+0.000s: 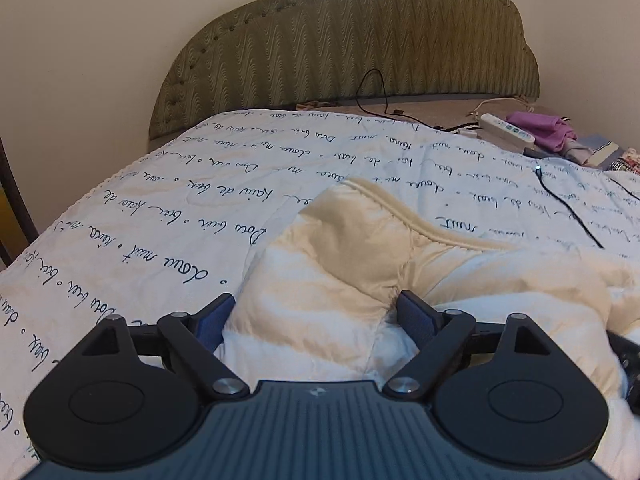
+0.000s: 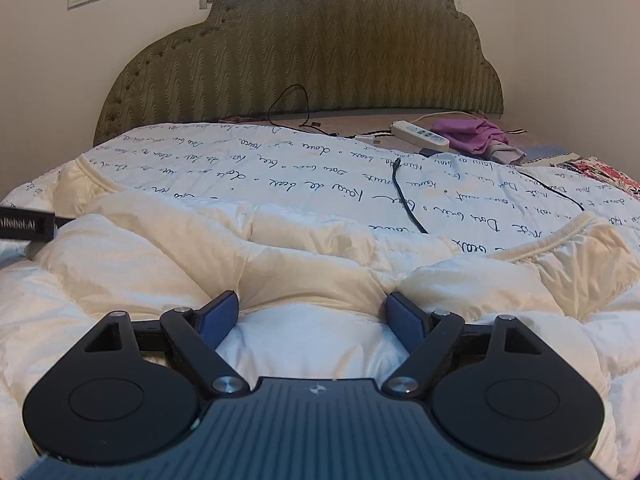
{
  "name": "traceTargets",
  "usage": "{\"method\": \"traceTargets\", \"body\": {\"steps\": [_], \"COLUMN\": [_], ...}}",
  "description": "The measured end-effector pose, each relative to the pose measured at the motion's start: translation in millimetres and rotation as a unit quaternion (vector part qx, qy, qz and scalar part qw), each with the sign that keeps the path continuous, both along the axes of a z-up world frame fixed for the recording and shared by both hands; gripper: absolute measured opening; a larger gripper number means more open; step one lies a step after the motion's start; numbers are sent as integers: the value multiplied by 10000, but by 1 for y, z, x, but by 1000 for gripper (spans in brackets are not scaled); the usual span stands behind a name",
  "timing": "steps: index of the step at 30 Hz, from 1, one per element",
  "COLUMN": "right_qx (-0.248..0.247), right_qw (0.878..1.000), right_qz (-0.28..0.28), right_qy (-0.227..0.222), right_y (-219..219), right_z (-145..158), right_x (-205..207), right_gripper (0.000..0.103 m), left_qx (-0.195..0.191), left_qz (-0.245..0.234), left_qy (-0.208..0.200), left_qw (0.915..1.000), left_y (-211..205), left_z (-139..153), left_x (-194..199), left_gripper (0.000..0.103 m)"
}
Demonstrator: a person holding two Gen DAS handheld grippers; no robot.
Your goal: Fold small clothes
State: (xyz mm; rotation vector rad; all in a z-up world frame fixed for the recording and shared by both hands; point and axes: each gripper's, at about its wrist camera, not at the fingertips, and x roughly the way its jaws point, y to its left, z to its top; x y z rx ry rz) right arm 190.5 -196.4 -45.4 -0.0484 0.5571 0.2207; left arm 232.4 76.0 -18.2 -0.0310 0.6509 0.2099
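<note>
A cream puffy quilted garment [image 1: 360,256] lies crumpled on the bed. In the right wrist view the garment [image 2: 304,248] spreads across the whole near foreground, with a ribbed cuff [image 2: 560,240] at the right. My left gripper [image 1: 314,312] is open, its blue-padded fingers [image 1: 416,316] pressed against the garment's near left part, cloth lying between them. My right gripper [image 2: 312,312] is open, its blue fingers [image 2: 218,314] set against a puffy fold of the garment. The left gripper's edge shows at the far left of the right wrist view [image 2: 28,226].
A white quilt with black script [image 2: 320,172] covers the bed. A black cable [image 2: 406,200] lies on it beyond the garment. A white power strip [image 2: 420,133], purple clothes [image 2: 472,134] and more cables lie by the green headboard [image 2: 320,52]. The bed's left edge [image 1: 60,216] drops off.
</note>
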Motion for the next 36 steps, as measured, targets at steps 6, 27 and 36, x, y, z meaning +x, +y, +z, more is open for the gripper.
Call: {"method": "traceTargets", "body": {"steps": [6, 27, 36], "right_qx": [-94, -130, -126], "right_qw": [9999, 9994, 9992], "right_qz": [-30, -130, -157], "right_qy": [-82, -303, -355], "right_y": [3, 6, 6], "right_z": [-7, -17, -19], "right_x": [-2, -7, -8], "right_gripper": [87, 89, 90], "left_qx": [-143, -465, -553], "left_qz": [46, 150, 133], "left_qy": [-7, -6, -55], "left_qw": [9999, 9988, 9984], "left_y": [3, 12, 14], "left_z": [-13, -38, -39], "left_x": [-1, 3, 2], "left_gripper": [93, 103, 103]}}
